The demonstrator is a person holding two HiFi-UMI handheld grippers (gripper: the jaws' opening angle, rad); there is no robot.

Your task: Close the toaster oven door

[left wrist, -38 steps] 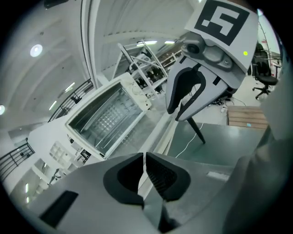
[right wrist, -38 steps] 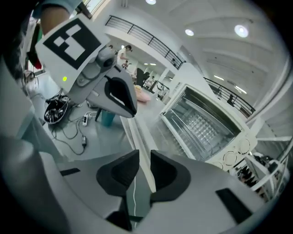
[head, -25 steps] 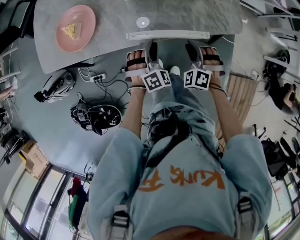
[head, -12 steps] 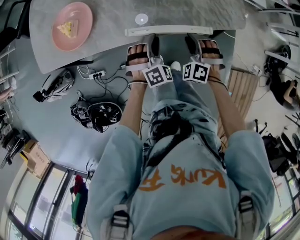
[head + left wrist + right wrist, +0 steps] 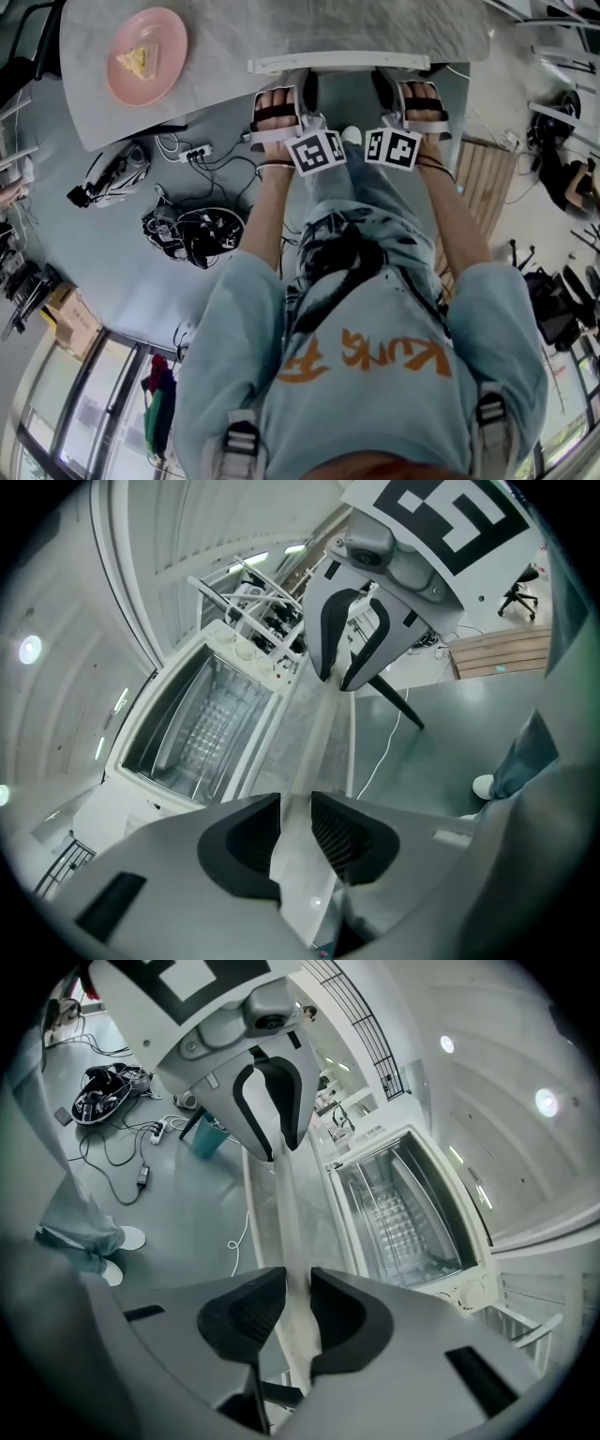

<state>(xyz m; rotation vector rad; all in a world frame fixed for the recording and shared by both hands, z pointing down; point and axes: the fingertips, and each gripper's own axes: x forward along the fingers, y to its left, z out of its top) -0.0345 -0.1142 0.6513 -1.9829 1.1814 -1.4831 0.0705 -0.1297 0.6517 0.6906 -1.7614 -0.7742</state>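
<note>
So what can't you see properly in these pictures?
Food on the pink plate: head view, too small to name.
Toaster oven dials: left gripper view, too small and blurry to read.
Dark cable bundle: head view, too tangled and small to sort out.
White shoe: head view, mostly hidden by the person's legs.

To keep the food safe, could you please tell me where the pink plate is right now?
In the head view, the pink plate sits at the upper left on the grey table, well left of the white door handle.
</note>
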